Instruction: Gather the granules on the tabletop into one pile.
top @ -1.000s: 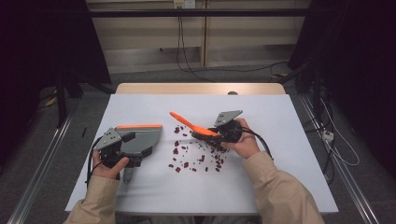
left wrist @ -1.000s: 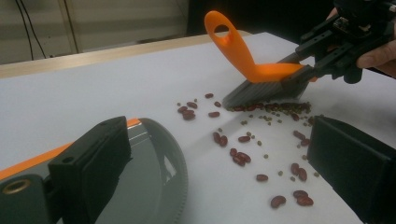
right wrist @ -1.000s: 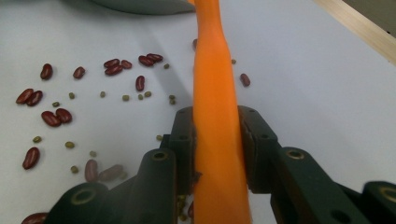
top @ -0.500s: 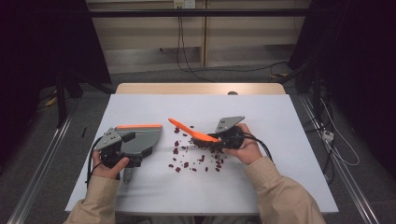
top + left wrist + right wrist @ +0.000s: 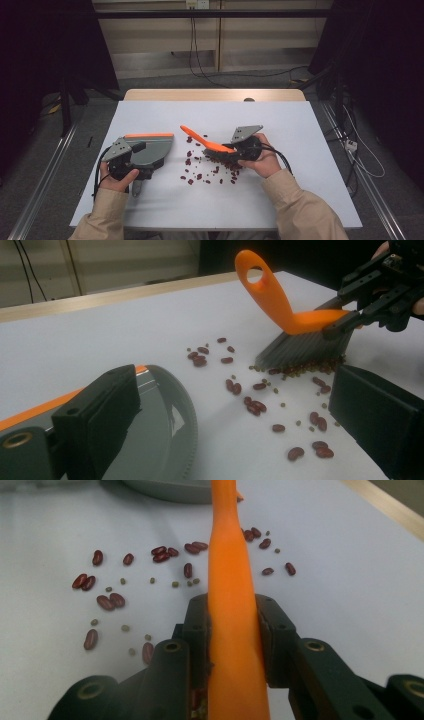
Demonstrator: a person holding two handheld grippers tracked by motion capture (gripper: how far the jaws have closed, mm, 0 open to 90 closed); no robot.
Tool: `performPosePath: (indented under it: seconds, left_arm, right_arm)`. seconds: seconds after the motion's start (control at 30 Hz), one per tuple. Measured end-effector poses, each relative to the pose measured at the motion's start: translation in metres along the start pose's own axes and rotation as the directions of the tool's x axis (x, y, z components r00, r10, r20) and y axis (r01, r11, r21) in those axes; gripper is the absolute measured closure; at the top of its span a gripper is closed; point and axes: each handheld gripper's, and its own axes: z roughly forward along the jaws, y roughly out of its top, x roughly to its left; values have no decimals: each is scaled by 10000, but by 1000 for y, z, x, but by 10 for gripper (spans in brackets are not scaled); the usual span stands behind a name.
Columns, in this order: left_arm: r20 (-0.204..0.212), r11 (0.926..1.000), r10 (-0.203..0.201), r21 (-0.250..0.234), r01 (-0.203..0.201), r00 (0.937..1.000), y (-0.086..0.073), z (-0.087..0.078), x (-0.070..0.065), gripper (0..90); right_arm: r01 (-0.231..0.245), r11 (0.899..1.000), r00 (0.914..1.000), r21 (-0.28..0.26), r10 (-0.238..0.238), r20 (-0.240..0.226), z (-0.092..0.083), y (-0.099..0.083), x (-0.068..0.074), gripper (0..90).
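High view, items listed by size.

1. Table (image 5: pixel 310 125): white top, wooden strip along the far edge. All work sits in the middle of the near half.

2. Dustpan (image 5: pixel 152 150): grey, with an orange strip on its far rim. It lies toward the left edge, mouth facing the spill. The left hand-held gripper (image 5: pixel 122 160) is at its handle end; the jaws stand wide in the left gripper view, and whether they press on the pan I cannot tell. Contents: what shows of the pan's floor (image 5: pixel 160 430) in that view is bare, no beans in it.

3. Brush (image 5: pixel 210 145): orange handle with a hanging hole, dark bristles. The right hand-held gripper (image 5: pixel 235 150) is clamped on the handle (image 5: pixel 232 630), jaws drawn in against both sides. Bristles (image 5: pixel 300 347) rest on the table at the right side of the spill, with beans bunched along their foot.

4. Beans (image 5: pixel 205 172): dark red kidney beans (image 5: pixel 107 600) mixed with small green ones, strewn loose between brush and dustpan, apart from the pan's lip.

Progress, as judged: early. Both tools are in hand and the brush is down behind the spill, but no bean has reached the pan. Left to do: sweep the whole scatter leftward into the pan.
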Motion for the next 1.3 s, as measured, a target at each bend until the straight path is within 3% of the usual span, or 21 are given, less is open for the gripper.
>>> performPosePath:
  seconds: [0.33, 0.67, 0.73, 1.03, 1.13, 1.3]
  left_arm:
    - [-56, 10000, -50, -39, 50, 10000, 0, -1, 1, 59]
    - [4, 9999, -120, -39, 120, 9999, 0, -1, 3, 59]
    - [-13, 9998, -167, -64, 167, 9999, 0, -1, 3, 59]
    - [-71, 9998, -172, -100, 171, 9998, 0, -1, 5, 58]
    - [-101, 9998, -182, -96, 181, 9998, 0, -2, 6, 58]
    - [-88, 9997, -237, -39, 236, 9997, -3, -3, 7, 59]
  right_arm:
    - [-545, 9942, 9966, -929, 599, 565, -3, 12, -27, 712]
    - [-673, 9916, 9865, -1100, 826, 1411, 30, 29, -54, 713]
    - [-538, 9937, 9846, -983, 691, 1604, 41, 34, -57, 712]
    - [-79, 9953, 9874, -969, 231, 1568, 81, 52, -64, 712]
    - [165, 9977, 9875, -664, -59, 1574, 93, 51, -64, 712]
    - [611, 9969, 9934, -486, -559, 1005, 97, 50, -56, 710]
